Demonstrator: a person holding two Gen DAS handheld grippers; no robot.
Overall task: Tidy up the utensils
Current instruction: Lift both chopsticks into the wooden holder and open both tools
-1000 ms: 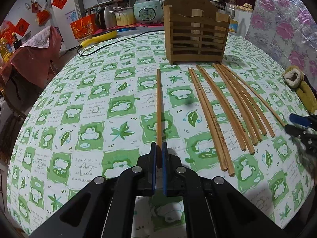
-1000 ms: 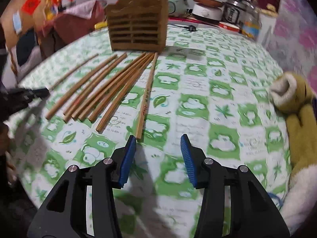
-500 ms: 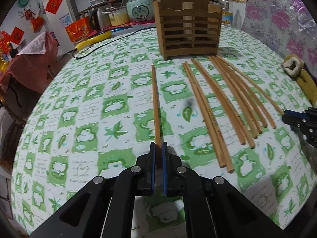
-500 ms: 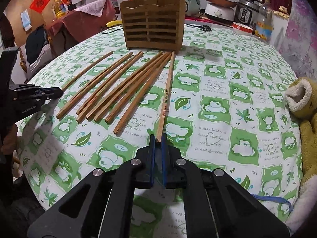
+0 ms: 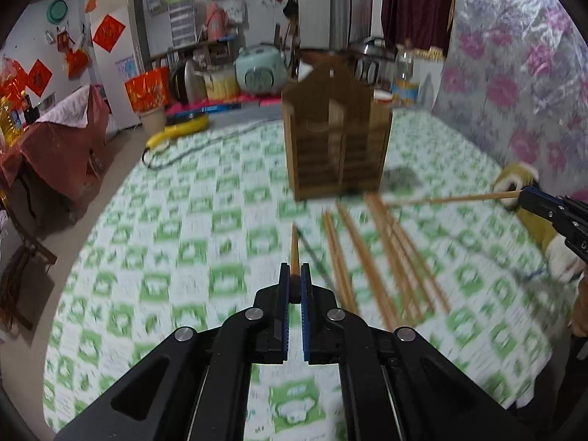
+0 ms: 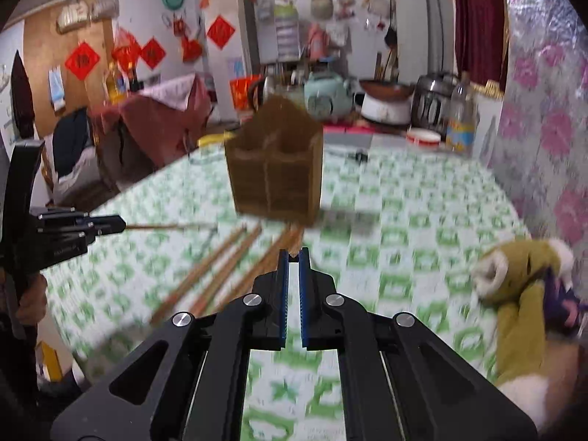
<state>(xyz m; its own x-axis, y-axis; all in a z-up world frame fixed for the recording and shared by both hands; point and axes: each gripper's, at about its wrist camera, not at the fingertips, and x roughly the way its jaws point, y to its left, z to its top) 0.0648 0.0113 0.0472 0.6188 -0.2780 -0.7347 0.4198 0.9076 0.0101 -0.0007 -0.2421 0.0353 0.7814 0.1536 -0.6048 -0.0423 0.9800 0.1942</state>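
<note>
Left tool (image 5: 294, 275) clamps chopstick (image 5: 294, 250); wooden holder (image 5: 336, 147) ahead.

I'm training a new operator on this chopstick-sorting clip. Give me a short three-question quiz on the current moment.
1. True or false: the left gripper is shut on a chopstick.
2. What does the right gripper hold? A) a spoon B) a chopstick C) nothing
3. Fill in: the loose chopsticks lie on the tablecloth in front of the wooden ____.

Key: 1 true; 2 B, seen from the left wrist view as the lifted chopstick; 3 holder.
</note>
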